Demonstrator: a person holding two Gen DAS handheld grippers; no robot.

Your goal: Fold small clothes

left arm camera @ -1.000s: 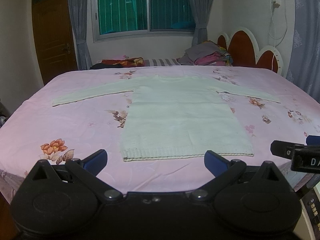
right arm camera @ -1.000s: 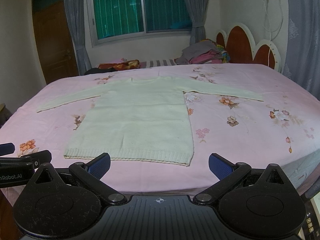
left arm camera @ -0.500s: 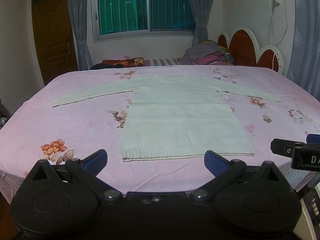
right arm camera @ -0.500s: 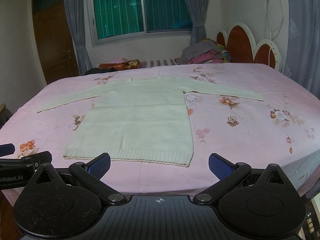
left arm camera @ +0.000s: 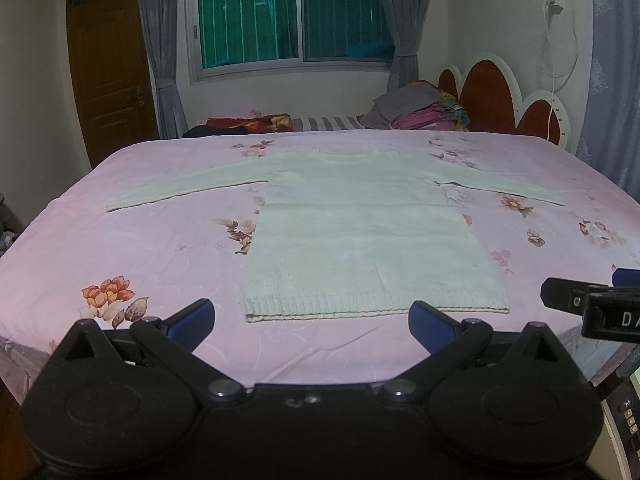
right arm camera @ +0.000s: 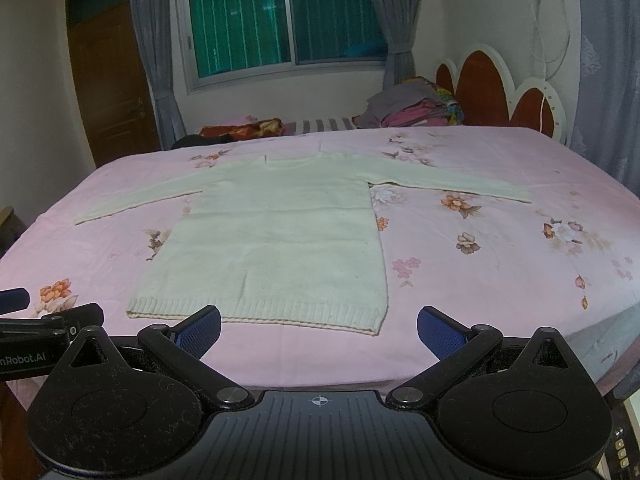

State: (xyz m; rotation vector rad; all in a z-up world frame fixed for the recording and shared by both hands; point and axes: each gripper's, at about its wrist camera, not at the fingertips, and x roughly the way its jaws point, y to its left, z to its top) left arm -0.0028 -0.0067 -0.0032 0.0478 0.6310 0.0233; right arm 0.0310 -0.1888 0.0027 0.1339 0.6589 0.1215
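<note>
Pale sweater [left arm camera: 368,236] flat on pink bedsheet [left arm camera: 132,256], left claw [left arm camera: 312,320] and right claw [right arm camera: 319,326] spread wide, empty, bases cropped

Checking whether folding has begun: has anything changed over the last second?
Nothing visibly changed. The cream sweater lies flat on the pink bedsheet with both sleeves spread, and the left tongs and right tongs are open and empty short of its hem, as before.
</note>
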